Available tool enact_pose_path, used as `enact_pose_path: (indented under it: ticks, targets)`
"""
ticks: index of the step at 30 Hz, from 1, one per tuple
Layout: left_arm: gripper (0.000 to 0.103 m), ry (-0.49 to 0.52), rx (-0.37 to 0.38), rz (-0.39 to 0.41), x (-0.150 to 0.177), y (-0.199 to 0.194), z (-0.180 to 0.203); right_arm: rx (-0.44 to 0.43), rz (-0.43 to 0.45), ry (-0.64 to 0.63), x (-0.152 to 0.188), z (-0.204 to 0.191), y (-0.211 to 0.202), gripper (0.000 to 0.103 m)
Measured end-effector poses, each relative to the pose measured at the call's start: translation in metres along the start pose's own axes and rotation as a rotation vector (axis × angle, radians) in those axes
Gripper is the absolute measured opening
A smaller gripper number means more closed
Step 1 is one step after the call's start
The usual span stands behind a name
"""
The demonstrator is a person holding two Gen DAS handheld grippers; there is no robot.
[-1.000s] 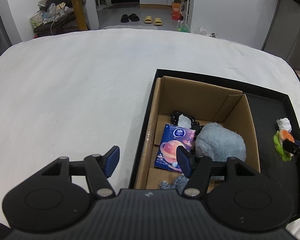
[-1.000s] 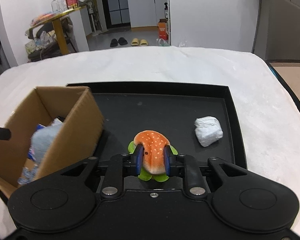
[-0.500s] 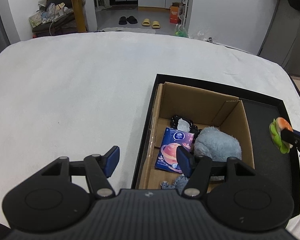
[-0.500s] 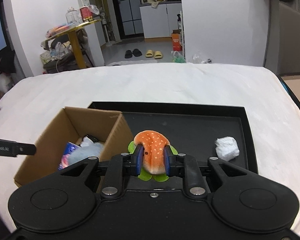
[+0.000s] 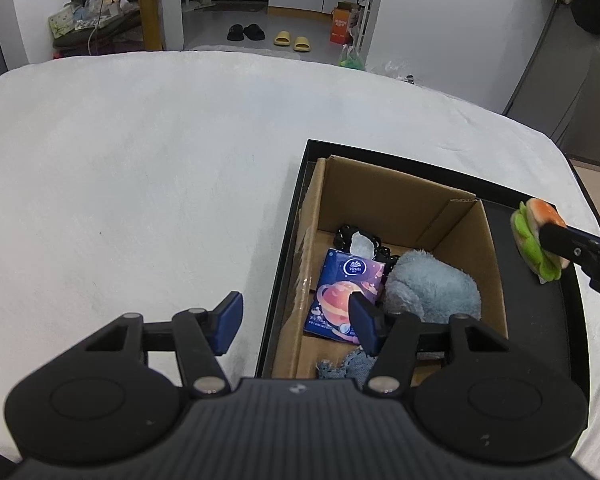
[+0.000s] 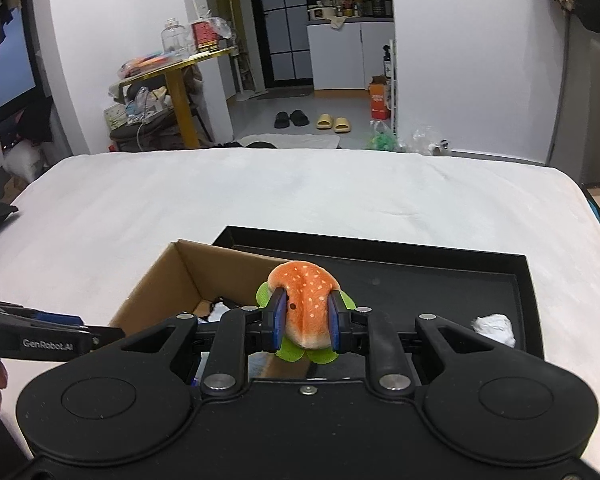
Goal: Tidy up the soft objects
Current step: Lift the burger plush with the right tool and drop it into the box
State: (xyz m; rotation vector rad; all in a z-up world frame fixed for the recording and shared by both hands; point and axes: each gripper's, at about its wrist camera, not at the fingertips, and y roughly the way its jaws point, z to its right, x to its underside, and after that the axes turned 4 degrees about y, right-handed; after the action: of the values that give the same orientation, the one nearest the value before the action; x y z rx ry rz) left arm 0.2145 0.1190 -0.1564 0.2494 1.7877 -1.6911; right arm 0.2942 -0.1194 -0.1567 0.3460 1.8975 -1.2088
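Note:
A plush burger [image 6: 304, 300] with an orange bun and green lettuce is pinched in my right gripper [image 6: 304, 318], held in the air over the cardboard box's [image 6: 160, 280] right wall. In the left wrist view the burger [image 5: 534, 240] hangs above the black tray [image 5: 540, 320], just right of the box [image 5: 380, 196]. Inside the box lie a grey plush [image 5: 432, 284], a blue tissue pack [image 5: 344, 288], a black scrunchie [image 5: 342, 234] and a denim scrap [image 5: 348, 364]. My left gripper [image 5: 295, 308] hovers over the box's left wall, its jaws closing with nothing gripped between them.
A crumpled white wad [image 6: 494, 326] lies on the tray's [image 6: 420, 280] right part. The tray sits on a wide white bed cover [image 5: 140, 180]. Beyond the bed are a yellow-legged table [image 6: 180, 92] and slippers [image 6: 332, 122] on the floor.
My right gripper has lifted the burger off the tray and carried it left toward the box. The left gripper has hardly moved, and its jaws have narrowed a little.

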Motion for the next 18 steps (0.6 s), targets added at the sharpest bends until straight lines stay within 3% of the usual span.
enact_pose_path:
  ticks: [5, 7, 13, 18]
  targets:
    - [0.046, -0.007, 0.033, -0.018, 0.001, 0.006, -0.006, -0.006, -0.014, -0.016, -0.003, -0.012, 0.006, 0.021]
    - [0.033, -0.014, 0.047, -0.031, 0.001, 0.009, -0.009, -0.009, -0.020, -0.018, -0.004, -0.016, 0.010, 0.021]
    - [0.011, -0.024, 0.090, -0.068, 0.005, 0.019, -0.016, -0.008, -0.041, -0.037, -0.008, -0.032, 0.019, 0.021]
    - [0.010, -0.024, 0.113, -0.075, 0.005, 0.020, -0.017, -0.006, -0.058, -0.047, -0.011, -0.042, 0.026, 0.021]
